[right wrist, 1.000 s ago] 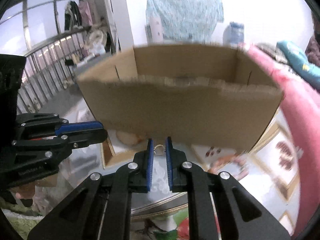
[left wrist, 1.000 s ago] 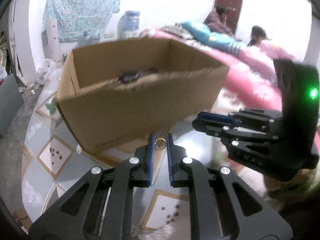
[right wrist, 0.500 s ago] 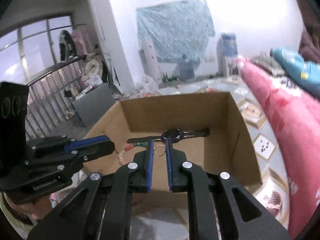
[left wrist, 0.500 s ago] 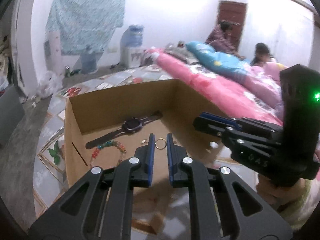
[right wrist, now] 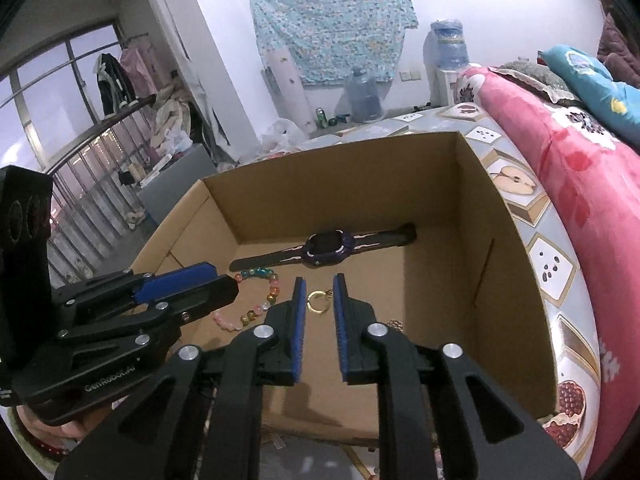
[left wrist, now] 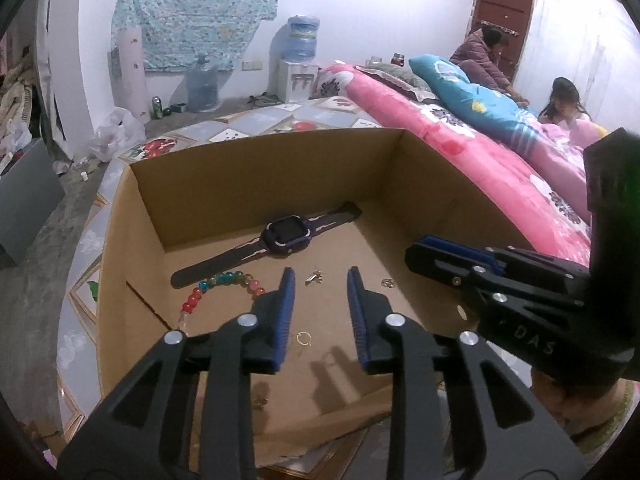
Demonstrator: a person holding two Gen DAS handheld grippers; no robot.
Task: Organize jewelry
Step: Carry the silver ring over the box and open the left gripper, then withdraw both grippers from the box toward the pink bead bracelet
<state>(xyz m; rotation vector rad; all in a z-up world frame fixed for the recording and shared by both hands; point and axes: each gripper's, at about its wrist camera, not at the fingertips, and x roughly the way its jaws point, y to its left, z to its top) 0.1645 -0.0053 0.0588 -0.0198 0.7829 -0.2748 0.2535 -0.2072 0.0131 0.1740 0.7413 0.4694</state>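
Fingers (right wrist: 298, 320) opening; two rings (right wrist: 318, 301) falling.

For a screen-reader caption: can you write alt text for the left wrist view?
Left tongs opening over a cardboard box, a small gold ring lying loose on its floor below them. Farther in lie a dark watch and a colourful bead bracelet; the right tongs reach in alongside.

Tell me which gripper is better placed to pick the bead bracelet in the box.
Left, probably. The left gripper hangs beside the bead bracelet, jaws opening and empty. The right gripper is farther away, jaws opening around a gold ring.
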